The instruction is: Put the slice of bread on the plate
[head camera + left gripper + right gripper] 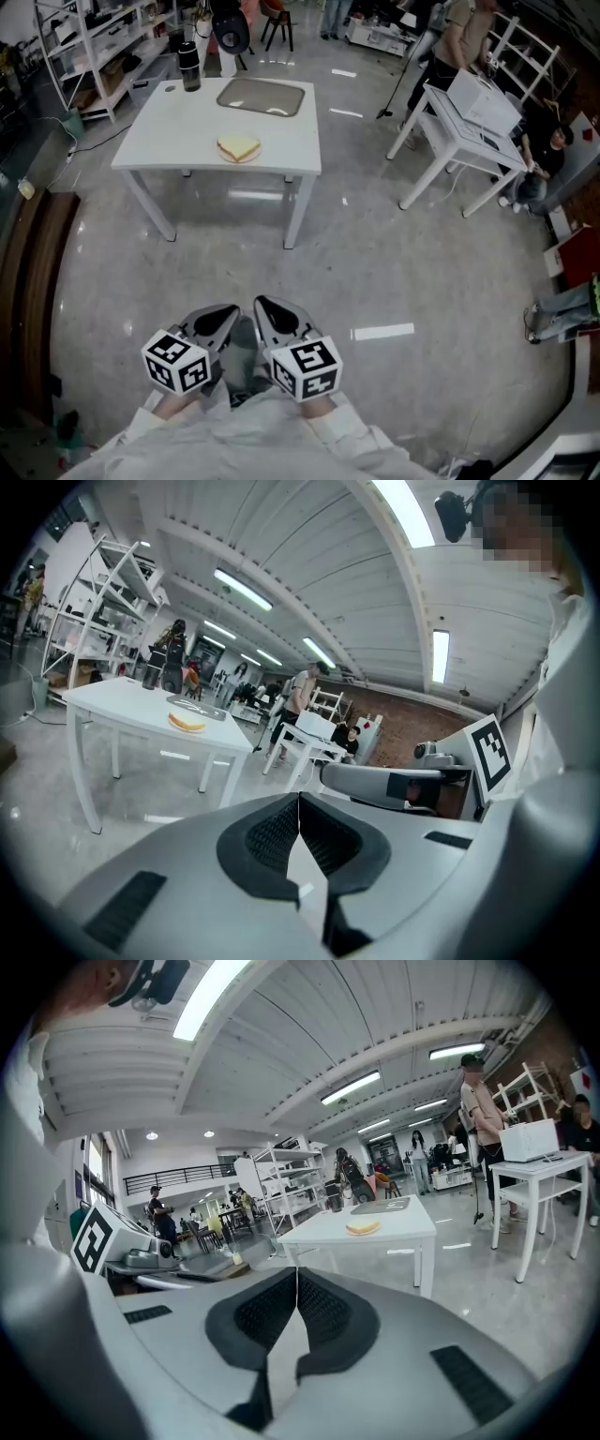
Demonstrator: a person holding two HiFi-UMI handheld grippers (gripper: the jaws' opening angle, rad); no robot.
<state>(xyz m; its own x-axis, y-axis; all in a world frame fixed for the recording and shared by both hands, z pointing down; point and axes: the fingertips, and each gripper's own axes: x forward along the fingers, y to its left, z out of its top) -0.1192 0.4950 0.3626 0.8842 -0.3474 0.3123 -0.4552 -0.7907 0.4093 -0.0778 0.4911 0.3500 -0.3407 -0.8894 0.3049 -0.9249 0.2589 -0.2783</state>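
Head view shows the left gripper (231, 309) and right gripper (261, 304) at lower centre, each with jaws pressed together and empty. The slice of bread (238, 147) lies on the white table (169, 131), upper centre-left.

The slice of bread (238, 147) lies flat on the white table (169, 131), near the middle of its front edge. It sits just in front of a grey tray (262, 97) and apart from it. The top of the slice is pale and its edge is yellow-tan (363, 1227). A yellowish round rim (224, 153) shows beneath it, but it is too small to tell whether that is the plate.
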